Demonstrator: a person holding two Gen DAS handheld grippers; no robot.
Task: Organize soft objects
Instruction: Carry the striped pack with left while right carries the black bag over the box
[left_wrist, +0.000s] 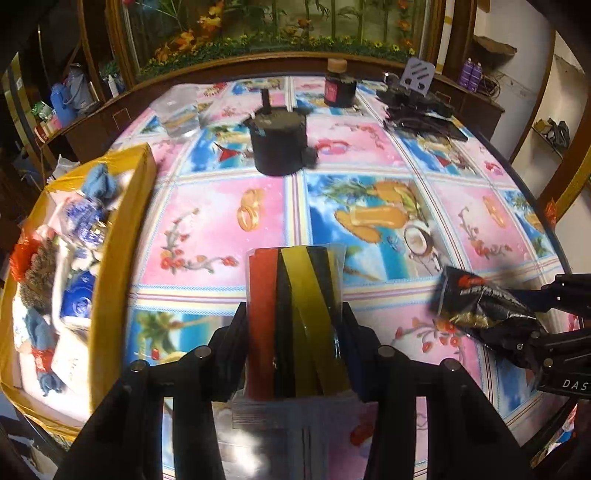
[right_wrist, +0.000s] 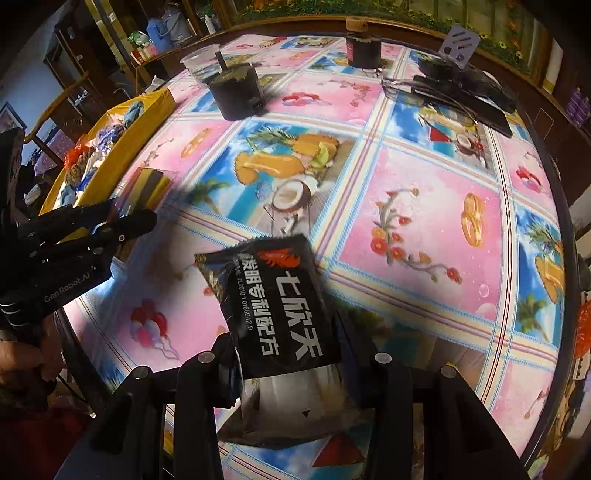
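Observation:
My left gripper (left_wrist: 295, 325) is shut on a clear pack of red, black and yellow strips (left_wrist: 295, 317) and holds it above the table; the pack also shows in the right wrist view (right_wrist: 149, 186). My right gripper (right_wrist: 288, 350) is shut on a black soft packet with white Chinese lettering (right_wrist: 277, 302), held above the near table edge; it also shows in the left wrist view (left_wrist: 476, 306). A yellow box (left_wrist: 122, 236) at the table's left holds several soft items: blue cloths, packets, a brown scrubber.
On the patterned tablecloth (left_wrist: 369, 155) stand a black round container (left_wrist: 279, 142), a clear plastic cup (left_wrist: 177, 112), a dark jar with a cork lid (left_wrist: 339, 86) and black items with a grey card (left_wrist: 417, 99) at the far right.

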